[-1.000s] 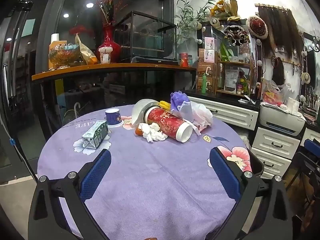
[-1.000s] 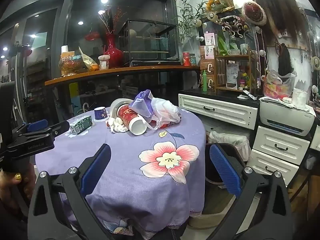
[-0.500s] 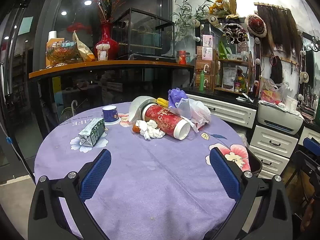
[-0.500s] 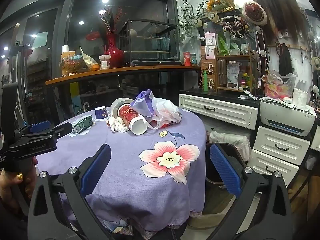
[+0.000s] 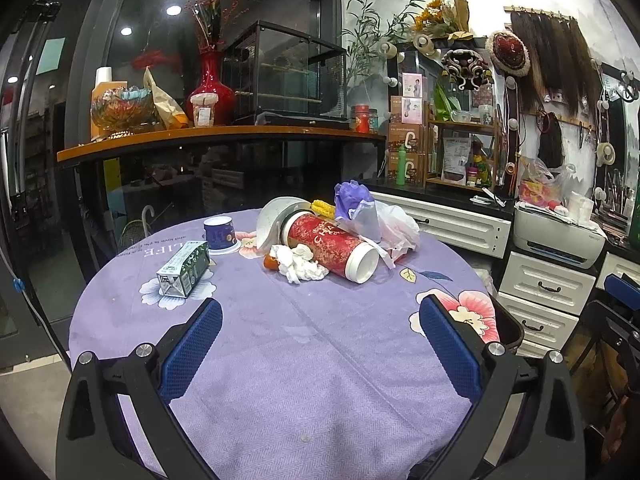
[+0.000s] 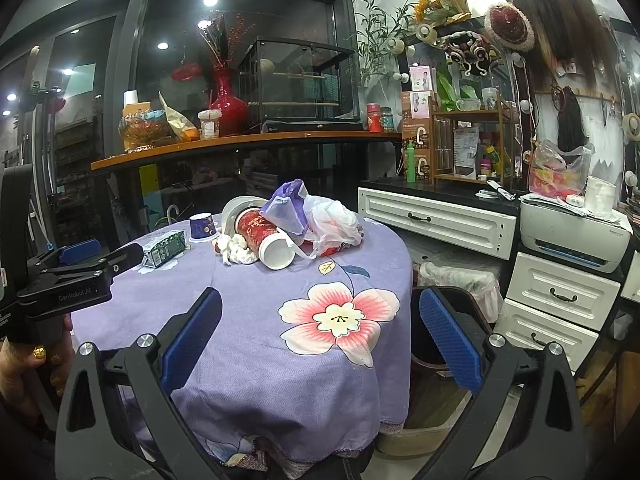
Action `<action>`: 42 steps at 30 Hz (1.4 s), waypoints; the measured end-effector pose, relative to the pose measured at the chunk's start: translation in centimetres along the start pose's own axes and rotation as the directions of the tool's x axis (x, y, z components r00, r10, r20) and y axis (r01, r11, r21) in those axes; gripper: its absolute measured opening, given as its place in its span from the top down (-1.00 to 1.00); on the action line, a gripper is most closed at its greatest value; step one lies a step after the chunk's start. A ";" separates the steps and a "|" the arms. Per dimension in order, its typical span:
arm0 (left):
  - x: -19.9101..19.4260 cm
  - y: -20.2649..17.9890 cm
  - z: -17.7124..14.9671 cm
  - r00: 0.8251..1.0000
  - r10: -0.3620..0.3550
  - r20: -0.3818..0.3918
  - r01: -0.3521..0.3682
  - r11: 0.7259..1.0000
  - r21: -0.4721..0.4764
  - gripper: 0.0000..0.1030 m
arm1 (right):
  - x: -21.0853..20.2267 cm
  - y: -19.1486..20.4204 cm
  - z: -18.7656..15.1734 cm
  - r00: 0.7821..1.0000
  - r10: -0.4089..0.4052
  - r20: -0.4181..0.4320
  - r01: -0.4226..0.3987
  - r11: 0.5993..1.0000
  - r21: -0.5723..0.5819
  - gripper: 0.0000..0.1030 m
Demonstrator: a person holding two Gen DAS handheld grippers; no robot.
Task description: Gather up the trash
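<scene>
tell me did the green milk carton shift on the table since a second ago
No. The green milk carton lies on the same white flower print beside the blue cup; only the camera drifted slightly.

A round table [image 5: 280, 360] draped in a lilac cloth printed with pink flowers fills the foreground. Behind it runs a long orange-topped wooden shelf [image 5: 224, 136] carrying a tall glossy red vase [image 5: 211, 92] of dried stems, a patterned glass bowl [image 5: 122, 110] and a black-framed glass display case [image 5: 284, 74]. To the right stands a white drawer cabinet [image 6: 436, 222] with dark handles, and beside it a white printer [image 6: 576, 240] rests on a smaller white drawer unit [image 6: 560, 292]. A bamboo rack [image 6: 472, 144] of bottles and packets sits on the cabinet's dark top.
</scene>
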State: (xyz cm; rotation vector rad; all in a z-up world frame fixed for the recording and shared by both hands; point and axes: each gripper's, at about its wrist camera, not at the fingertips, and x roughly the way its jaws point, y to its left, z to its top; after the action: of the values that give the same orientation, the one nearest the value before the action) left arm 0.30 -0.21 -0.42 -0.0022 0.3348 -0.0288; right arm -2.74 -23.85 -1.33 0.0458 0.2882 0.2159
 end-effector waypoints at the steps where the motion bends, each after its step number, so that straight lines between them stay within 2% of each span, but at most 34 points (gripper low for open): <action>1: 0.0 0.0 -0.1 1.000 0.000 0.002 0.000 1.000 0.001 -0.90 | -0.2 0.1 0.1 1.000 0.001 0.000 -0.001 1.000 -0.001 -0.90; 42: 0.4 -0.4 -0.6 1.000 -0.001 -0.016 0.001 1.000 0.010 -0.90 | -0.1 0.1 -0.1 1.000 0.007 -0.007 -0.007 1.000 0.000 -0.90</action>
State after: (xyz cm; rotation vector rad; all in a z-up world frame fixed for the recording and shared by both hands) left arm 0.51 -0.62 -1.14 0.0076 0.3503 -0.0319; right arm -2.85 -23.74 -1.40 0.0460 0.2953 0.2227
